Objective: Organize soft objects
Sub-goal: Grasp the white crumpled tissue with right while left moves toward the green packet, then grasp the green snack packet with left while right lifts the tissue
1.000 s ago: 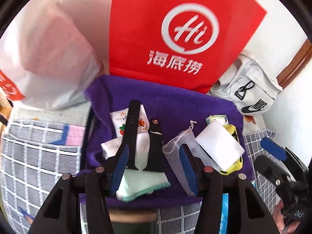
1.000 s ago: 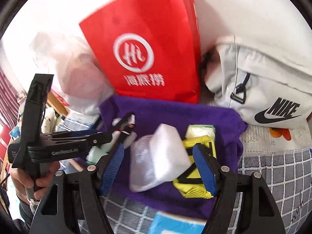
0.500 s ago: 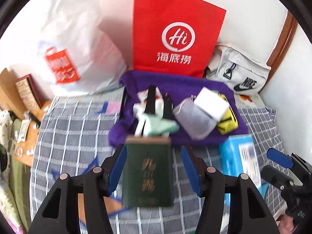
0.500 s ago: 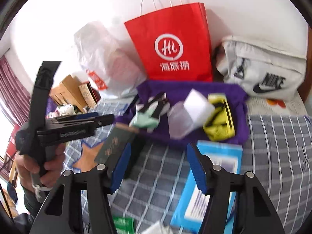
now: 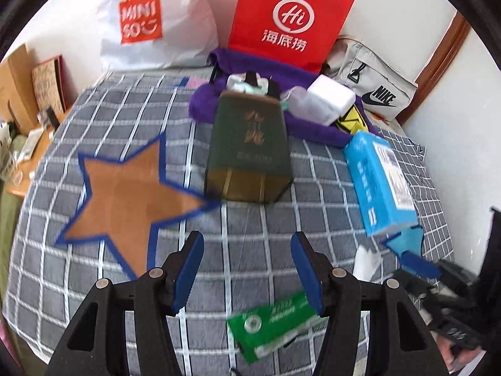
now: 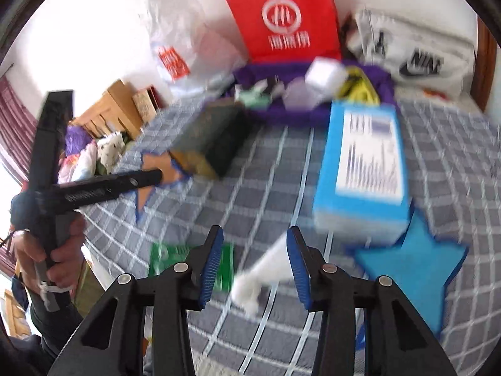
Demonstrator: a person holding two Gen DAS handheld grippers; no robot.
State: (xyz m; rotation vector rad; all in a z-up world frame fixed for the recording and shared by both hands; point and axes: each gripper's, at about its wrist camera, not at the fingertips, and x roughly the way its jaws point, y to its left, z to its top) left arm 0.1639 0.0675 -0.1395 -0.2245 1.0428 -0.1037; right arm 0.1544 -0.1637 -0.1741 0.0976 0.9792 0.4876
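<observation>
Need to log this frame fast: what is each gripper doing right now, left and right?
Left gripper: open, holding nothing, above the checked bedspread.
Right gripper: open, fingers have just been closing; white soft item lies between them, not gripped.

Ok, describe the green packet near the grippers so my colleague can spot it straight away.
Start from the grey checked bedspread and find the orange star patch. Nearer the camera than the star, just ahead of the left gripper, lies a flat green packet with white print. It is the only bright green thing there; the dark green box stands further back.
</observation>
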